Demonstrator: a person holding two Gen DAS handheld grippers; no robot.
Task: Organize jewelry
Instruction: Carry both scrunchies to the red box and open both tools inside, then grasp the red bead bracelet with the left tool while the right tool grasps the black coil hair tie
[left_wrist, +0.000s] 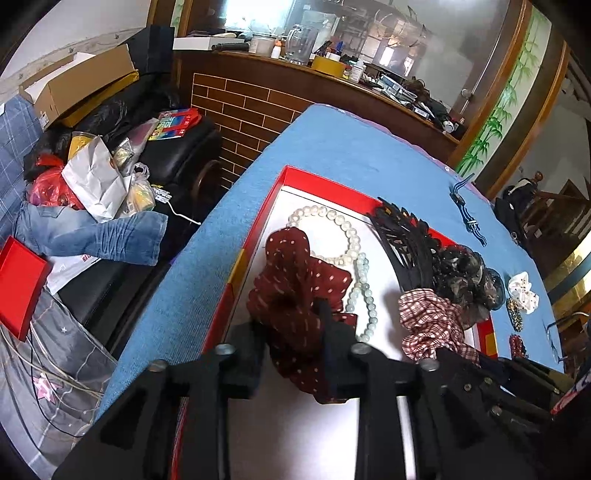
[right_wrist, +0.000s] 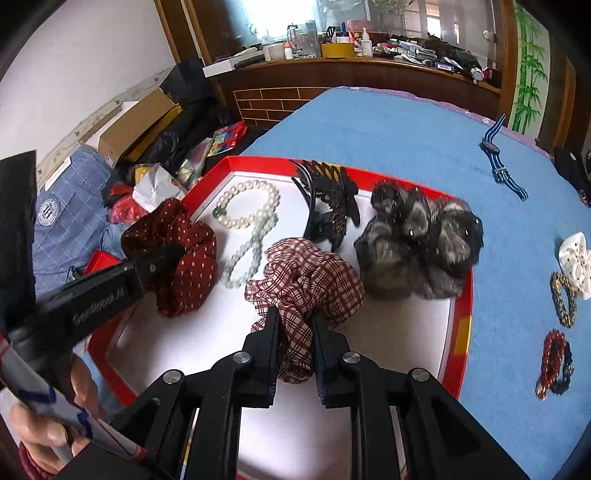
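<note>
While over red tray (right_wrist: 464, 295) on blue cloth (right_wrist: 369, 125), right jaws tight on checked scrunchie (right_wrist: 306, 284), left jaws slack around dotted scrunchie (left_wrist: 295, 280).

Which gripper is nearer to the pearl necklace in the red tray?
Left. The left gripper sits at the dotted red scrunchie right beside the pearl necklace; the right gripper grips the plaid scrunchie, farther away.

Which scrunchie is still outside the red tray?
The white scrunchie, lying on the blue cloth right of the red tray. The polka-dot, plaid and dark fuzzy ones are all inside it.
</note>
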